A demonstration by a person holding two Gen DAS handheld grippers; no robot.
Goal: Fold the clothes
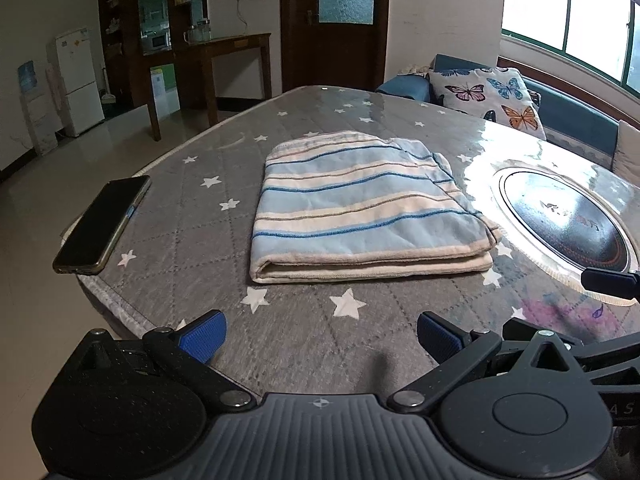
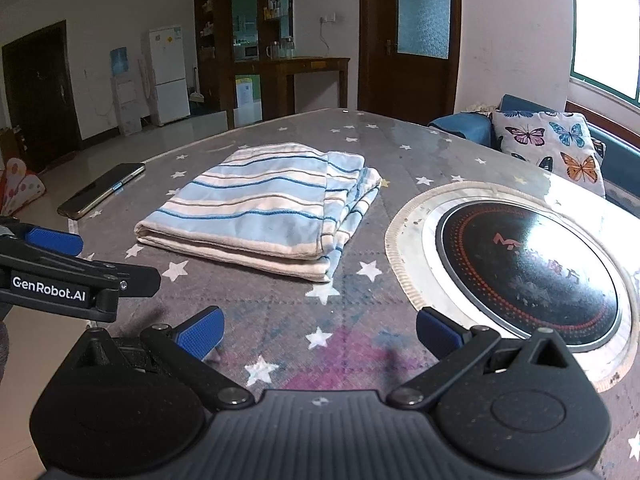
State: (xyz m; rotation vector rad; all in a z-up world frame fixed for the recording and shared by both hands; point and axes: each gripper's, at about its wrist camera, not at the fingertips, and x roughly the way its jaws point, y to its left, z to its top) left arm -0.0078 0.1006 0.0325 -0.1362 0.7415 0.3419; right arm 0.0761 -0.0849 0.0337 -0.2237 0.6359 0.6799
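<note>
A blue-and-cream striped cloth [image 1: 360, 208] [image 2: 264, 208] lies folded into a flat stack on the grey star-patterned table cover [image 1: 304, 344]. My left gripper [image 1: 320, 338] hovers open over the near edge of the table, short of the cloth's folded edge, with nothing between its blue pads. My right gripper [image 2: 320, 332] is open too, near the table's front and to the right of the cloth, also holding nothing. In the right wrist view the left gripper's body shows at the left edge.
A dark phone [image 1: 102, 226] [image 2: 100, 190] overhangs the table's left edge. A round black cooktop [image 2: 524, 268] [image 1: 568, 220] is set into the table on the right. A blue sofa with a butterfly cushion [image 1: 488, 98] stands behind the table.
</note>
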